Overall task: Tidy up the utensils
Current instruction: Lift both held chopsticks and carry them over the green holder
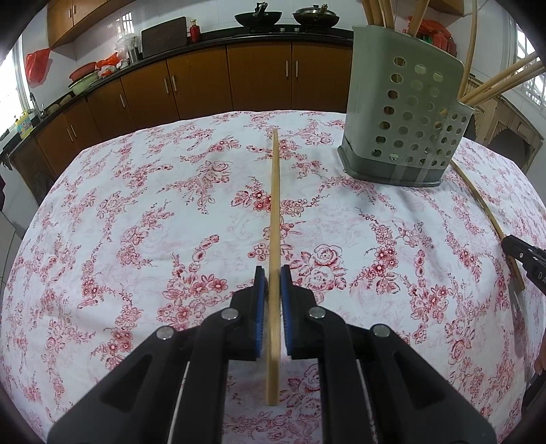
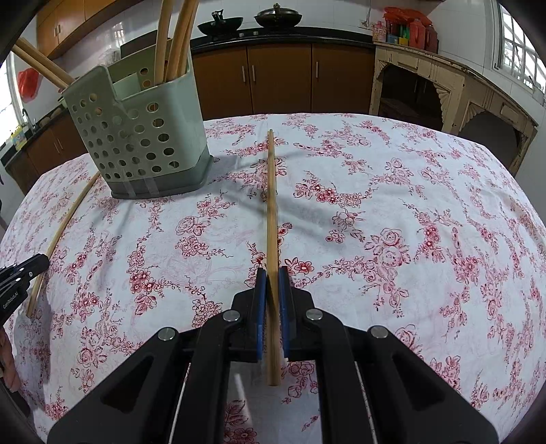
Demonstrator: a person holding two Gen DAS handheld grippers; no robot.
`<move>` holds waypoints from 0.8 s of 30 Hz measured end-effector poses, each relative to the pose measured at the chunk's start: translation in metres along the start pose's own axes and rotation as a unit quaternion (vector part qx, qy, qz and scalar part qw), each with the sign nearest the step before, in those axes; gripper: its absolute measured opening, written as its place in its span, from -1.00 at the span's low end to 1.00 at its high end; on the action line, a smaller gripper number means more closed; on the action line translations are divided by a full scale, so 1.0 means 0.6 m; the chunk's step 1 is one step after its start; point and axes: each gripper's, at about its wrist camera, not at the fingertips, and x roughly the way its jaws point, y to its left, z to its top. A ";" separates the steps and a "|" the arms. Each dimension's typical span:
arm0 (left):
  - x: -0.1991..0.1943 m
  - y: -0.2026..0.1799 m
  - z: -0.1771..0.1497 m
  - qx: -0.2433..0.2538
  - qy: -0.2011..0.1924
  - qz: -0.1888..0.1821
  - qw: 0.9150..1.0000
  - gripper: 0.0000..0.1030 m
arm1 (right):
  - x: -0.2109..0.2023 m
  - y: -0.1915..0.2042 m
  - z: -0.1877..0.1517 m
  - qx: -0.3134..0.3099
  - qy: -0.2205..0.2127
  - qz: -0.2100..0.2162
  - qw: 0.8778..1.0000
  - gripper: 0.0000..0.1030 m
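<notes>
My left gripper [image 1: 272, 278] is shut on a wooden chopstick [image 1: 274, 218] that points forward over the floral tablecloth. My right gripper [image 2: 272, 278] is shut on a second wooden chopstick [image 2: 272, 211], also pointing forward. Each gripper holds its stick a little above the cloth. A grey-green perforated utensil holder [image 1: 406, 112] stands on the table between the two grippers; it also shows in the right wrist view [image 2: 136, 136]. Several chopsticks [image 2: 170, 41] stand in it. The right gripper's tip [image 1: 522, 256] shows at the right edge of the left view, and the left gripper's tip [image 2: 24, 269] at the left edge of the right view.
The round table [image 1: 136, 205] wears a white cloth with red flowers. Brown cabinets and a dark counter with two woks [image 1: 261, 17] run along the back. A cream wooden sideboard [image 2: 443, 88] stands at the back right.
</notes>
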 end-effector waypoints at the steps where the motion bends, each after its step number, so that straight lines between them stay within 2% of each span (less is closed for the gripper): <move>1: 0.000 0.001 0.000 0.000 0.000 0.000 1.000 -0.79 | 0.000 0.001 0.000 0.000 0.000 0.000 1.000 -0.84; 15: 0.001 0.003 0.000 -0.005 0.000 -0.003 1.000 -0.76 | 0.001 0.001 0.001 0.004 0.000 0.003 1.000 -0.84; 24: 0.001 0.007 0.001 -0.011 0.001 -0.001 1.000 -0.67 | -0.002 -0.002 -0.003 0.014 0.000 0.009 1.000 -0.84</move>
